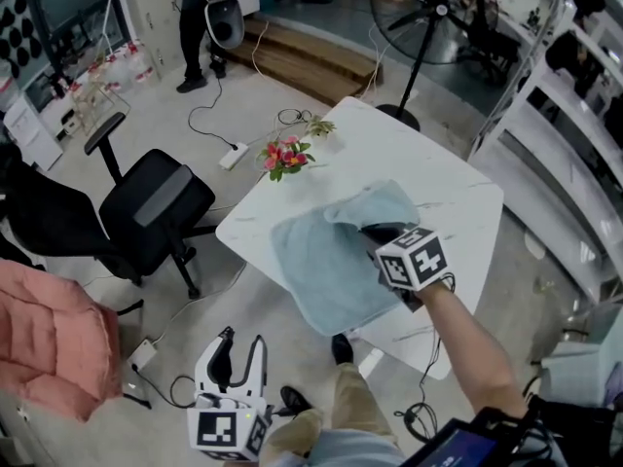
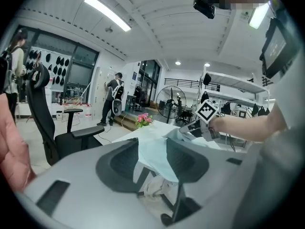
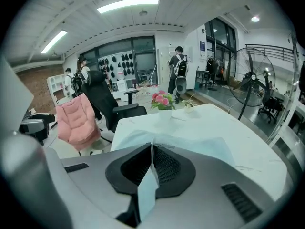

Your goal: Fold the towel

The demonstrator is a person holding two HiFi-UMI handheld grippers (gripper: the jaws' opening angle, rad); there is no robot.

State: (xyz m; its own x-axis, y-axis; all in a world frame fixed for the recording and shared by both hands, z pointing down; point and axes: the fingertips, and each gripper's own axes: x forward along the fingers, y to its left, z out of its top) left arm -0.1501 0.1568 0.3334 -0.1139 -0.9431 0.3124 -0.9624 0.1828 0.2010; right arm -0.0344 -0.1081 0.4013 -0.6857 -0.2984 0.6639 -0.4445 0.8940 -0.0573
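1. Left gripper [image 1: 242,341] hung released and empty, well off the bench [image 1: 458,202]; nothing pinned the towel [image 1: 321,261].
2. Towel overhung the near bench edge; a hard drag could pull it off.
3. Right gripper [image 3: 151,163] clenched only a thin towel corner, which might slip out.
4. Flowers [image 1: 285,156] stood beyond; a wide sweep could topple them.

Grey floor [image 1: 243,105], cables and power strip [image 1: 234,156] lying on it. White marble-look table [image 1: 458,202] mid-frame. Black office chair [image 1: 156,207] at left, pink cushion [image 1: 49,343] lower left. Wooden step [image 1: 302,61] at top, pedestal fan [image 1: 428,13] upper right, white shelving [image 1: 574,86] along right edge. Ceiling strip lights [image 3: 127,4] lit.
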